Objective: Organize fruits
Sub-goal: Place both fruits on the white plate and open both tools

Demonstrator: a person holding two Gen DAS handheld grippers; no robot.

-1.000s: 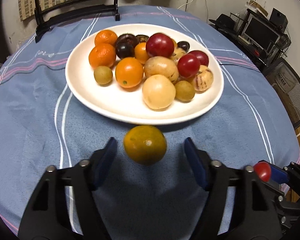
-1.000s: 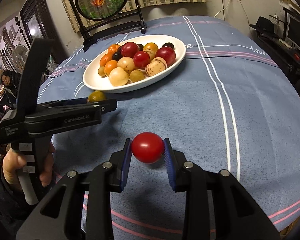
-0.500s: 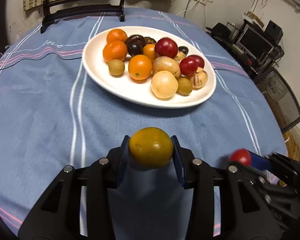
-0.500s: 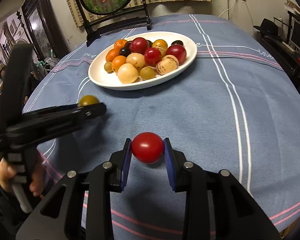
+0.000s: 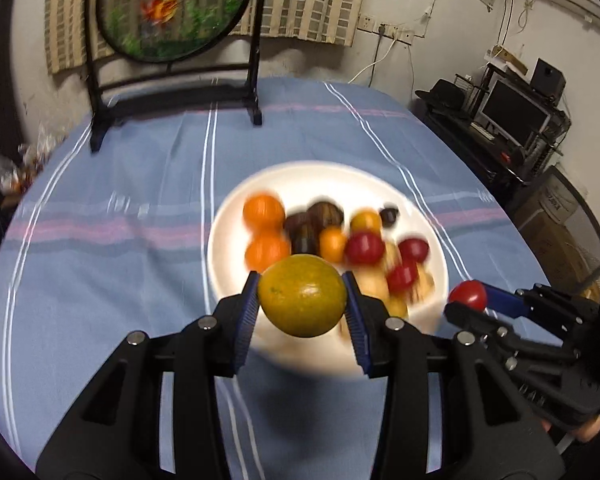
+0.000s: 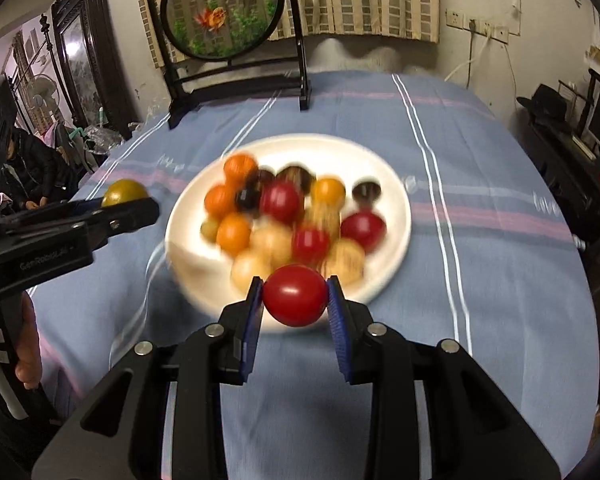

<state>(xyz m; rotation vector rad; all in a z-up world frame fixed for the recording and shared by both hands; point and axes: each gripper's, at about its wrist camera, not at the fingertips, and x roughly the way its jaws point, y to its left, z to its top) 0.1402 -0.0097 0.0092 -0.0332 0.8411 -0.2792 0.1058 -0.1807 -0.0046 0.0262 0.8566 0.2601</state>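
My left gripper (image 5: 302, 300) is shut on a green-yellow citrus fruit (image 5: 302, 295) and holds it in the air over the near edge of the white plate (image 5: 384, 178). My right gripper (image 6: 295, 295) is shut on a red tomato (image 6: 295, 295), also raised over the plate's near edge (image 6: 396, 176). The plate holds several fruits: oranges, red tomatoes, dark plums and pale yellow ones, blurred by motion. The right gripper with the tomato (image 5: 469, 295) shows in the left wrist view; the left gripper with the citrus (image 6: 124, 193) shows in the right wrist view.
The plate sits on a round table with a blue striped cloth (image 6: 480, 152). A black-framed round goldfish screen (image 6: 224, 12) stands at the table's far edge. A desk with a monitor (image 5: 516, 114) stands to the right.
Both grippers have lifted with their fruits and moved toward the plate. The left gripper, open around the citrus one second ago, closed on it and raised it.
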